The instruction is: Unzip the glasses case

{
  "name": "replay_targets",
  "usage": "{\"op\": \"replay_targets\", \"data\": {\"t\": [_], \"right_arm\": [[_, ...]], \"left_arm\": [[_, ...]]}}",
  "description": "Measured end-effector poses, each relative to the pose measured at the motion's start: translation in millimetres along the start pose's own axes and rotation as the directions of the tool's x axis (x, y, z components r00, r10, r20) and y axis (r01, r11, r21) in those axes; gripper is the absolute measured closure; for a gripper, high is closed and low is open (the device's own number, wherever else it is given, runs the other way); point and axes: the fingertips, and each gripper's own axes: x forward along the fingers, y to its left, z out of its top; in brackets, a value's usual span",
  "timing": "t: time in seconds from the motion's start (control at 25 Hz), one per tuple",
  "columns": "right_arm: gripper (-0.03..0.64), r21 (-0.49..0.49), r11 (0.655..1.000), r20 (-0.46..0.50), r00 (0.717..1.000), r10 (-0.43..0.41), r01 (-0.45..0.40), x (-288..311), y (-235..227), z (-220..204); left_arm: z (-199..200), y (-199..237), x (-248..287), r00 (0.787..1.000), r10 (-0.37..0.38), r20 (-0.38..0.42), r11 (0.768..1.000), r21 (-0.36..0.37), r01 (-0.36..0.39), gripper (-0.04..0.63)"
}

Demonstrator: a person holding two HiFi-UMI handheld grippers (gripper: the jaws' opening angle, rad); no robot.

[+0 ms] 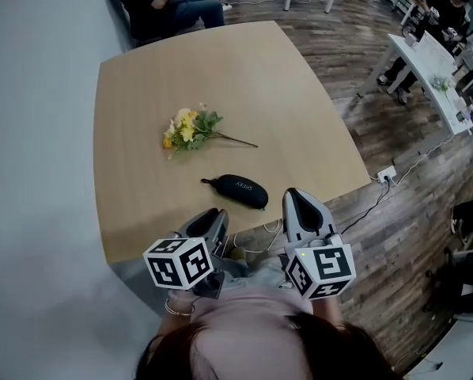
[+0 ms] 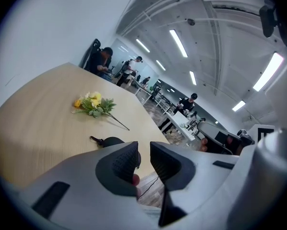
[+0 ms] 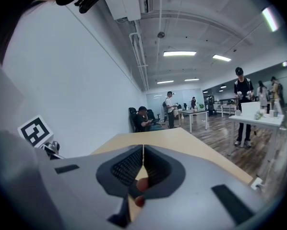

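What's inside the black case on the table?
The glasses case is closed, so only its black outside shows, lying on the table. Anything inside is hidden.

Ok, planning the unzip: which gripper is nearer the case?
Left, probably. The left gripper hangs just short of the case; the right gripper is off its right end, pointing past it.

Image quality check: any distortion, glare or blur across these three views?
Head view: even light, no glare, tan wooden table edges bowed, black oval glasses case sharp. Left gripper view: heavy fisheye, black corners, ceiling light strips blown out. Right gripper view: same black corners, curved wall lines.
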Motion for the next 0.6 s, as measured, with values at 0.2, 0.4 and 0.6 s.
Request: {"op": "replay_targets", "data": {"t": [0.2, 0.4, 0.6], "right_arm": [[0.601, 0.000, 1.000, -0.014, 1.000, -0.008, 0.008, 6, -7, 0], [0.600, -0.004, 1.000, -0.030, 0.999, 0.018, -0.018, 19, -12, -3], [0.600, -0.028, 0.996, -0.039, 0.996, 0.085, -0.087, 36, -19, 6]], "left_arm": [[-6, 8, 15, 0.999, -0.001, -0.045, 1.000, -0.027, 0.000, 0.520], [-14, 19, 33, 0.997, 0.014, -0.082, 0.997, -0.076, -0.020, 0.514], [-15, 25, 46, 0.994, 0.062, -0.086, 0.990, -0.118, -0.072, 0.506]]}}
